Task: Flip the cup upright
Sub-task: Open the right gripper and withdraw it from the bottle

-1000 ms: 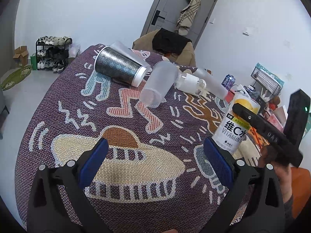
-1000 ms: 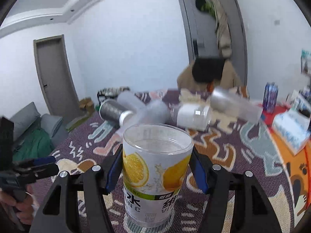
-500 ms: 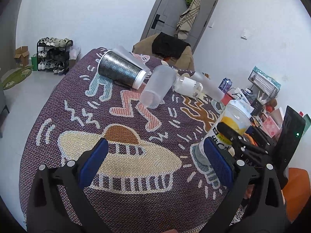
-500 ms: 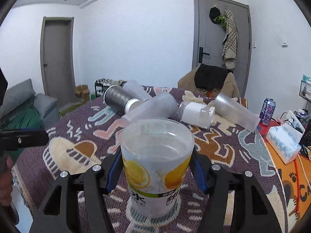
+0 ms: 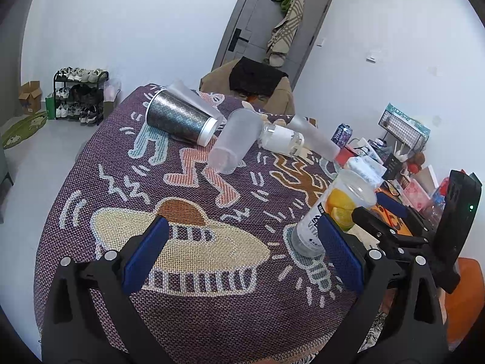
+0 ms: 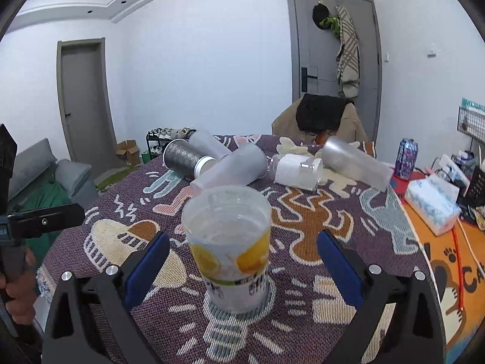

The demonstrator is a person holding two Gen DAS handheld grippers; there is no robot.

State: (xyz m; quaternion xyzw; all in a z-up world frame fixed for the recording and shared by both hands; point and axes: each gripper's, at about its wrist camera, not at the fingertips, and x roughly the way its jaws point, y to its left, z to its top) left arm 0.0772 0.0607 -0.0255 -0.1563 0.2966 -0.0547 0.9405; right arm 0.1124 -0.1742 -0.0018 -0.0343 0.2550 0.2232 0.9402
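A clear plastic cup with lemon-slice print (image 6: 228, 248) stands upright, mouth up, on the patterned tablecloth (image 6: 318, 288). My right gripper (image 6: 241, 268) is open, its blue pads apart from the cup on either side. In the left wrist view the same cup (image 5: 332, 212) stands at the right, with the right gripper (image 5: 382, 212) beside it. My left gripper (image 5: 241, 257) is open and empty, low over the near part of the cloth.
Several cups lie on their sides at the far end: a dark patterned tumbler (image 5: 182, 121), a frosted cup (image 5: 235, 145), a white-labelled jar (image 5: 280, 141), another frosted cup (image 6: 354, 162). A tissue box (image 6: 432, 206) and a can (image 6: 406, 159) stand at the right edge.
The right gripper set the lemon cup down on the cloth and opened; its pads now stand clear of the cup. The left gripper stayed open and about in place.
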